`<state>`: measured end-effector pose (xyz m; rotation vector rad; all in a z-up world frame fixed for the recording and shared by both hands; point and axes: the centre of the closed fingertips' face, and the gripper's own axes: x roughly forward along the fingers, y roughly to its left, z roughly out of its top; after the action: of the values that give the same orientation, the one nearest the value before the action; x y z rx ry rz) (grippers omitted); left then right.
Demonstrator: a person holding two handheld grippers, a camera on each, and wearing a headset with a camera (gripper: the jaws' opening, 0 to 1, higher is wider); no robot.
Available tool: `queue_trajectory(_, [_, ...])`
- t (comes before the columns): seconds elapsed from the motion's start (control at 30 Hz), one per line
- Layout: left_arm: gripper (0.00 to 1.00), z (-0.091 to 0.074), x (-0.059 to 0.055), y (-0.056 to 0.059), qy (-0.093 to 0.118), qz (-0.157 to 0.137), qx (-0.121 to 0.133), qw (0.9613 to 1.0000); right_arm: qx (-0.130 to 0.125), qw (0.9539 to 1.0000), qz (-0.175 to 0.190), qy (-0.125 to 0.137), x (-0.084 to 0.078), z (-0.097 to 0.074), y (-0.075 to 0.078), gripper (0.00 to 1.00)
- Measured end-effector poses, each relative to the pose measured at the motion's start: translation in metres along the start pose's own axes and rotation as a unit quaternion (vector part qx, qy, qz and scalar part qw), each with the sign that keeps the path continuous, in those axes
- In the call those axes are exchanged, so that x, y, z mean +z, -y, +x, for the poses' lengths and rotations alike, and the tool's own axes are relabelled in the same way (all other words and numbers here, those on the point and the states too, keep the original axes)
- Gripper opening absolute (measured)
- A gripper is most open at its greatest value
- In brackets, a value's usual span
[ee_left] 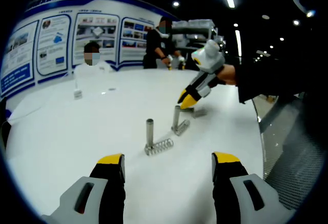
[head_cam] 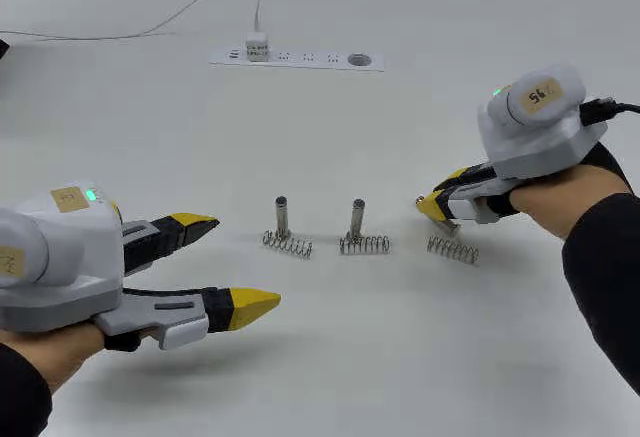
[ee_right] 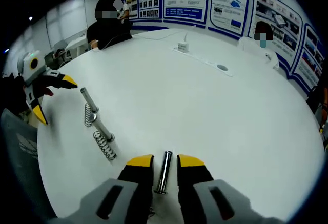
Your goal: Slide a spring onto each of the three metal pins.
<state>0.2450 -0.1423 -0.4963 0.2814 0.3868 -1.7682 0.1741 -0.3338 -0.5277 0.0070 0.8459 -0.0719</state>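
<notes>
Two steel pins (head_cam: 282,215) (head_cam: 357,217) stand upright mid-table, each with a spring (head_cam: 288,245) (head_cam: 364,245) lying at its foot. A third spring (head_cam: 452,250) lies to the right, just below my right gripper (head_cam: 432,207). In the right gripper view the right gripper (ee_right: 165,163) is shut on the third pin (ee_right: 164,171), which rises between its yellow tips. At the lower left my left gripper (head_cam: 225,262) is open and holds nothing, well short of the nearest pin (ee_left: 149,131) and its spring (ee_left: 159,146). The left gripper view shows its jaws spread wide apart.
A white power strip (head_cam: 297,58) with a plugged-in charger and cable lies at the back of the white table (head_cam: 330,357). People (ee_left: 92,60) are at the table's far side in the gripper views.
</notes>
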Motion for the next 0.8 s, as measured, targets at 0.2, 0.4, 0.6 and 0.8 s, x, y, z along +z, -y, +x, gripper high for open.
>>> queue_trajectory(0.2, [0.70, 0.000, -0.001, 0.000, -0.001, 0.000, 0.000, 1.0000, -0.006, 0.9998, 0.002, -0.019, -0.003, 0.007, 0.001, 0.15])
queue_trajectory(0.4, [0.70, 0.001, -0.001, -0.001, -0.002, -0.002, -0.002, 1.0000, -0.006, 0.9996, 0.003, -0.028, -0.005, 0.010, 0.002, 0.14])
queue_trajectory(0.6, [0.69, 0.001, -0.002, 0.000, -0.002, -0.002, -0.003, 1.0000, -0.005, 0.9993, 0.008, -0.035, -0.006, 0.012, 0.005, 0.13])
queue_trajectory(0.8, [0.69, 0.001, -0.002, -0.001, -0.003, -0.003, -0.003, 1.0000, -0.001, 0.9991, 0.012, -0.042, -0.007, 0.014, 0.005, 0.11])
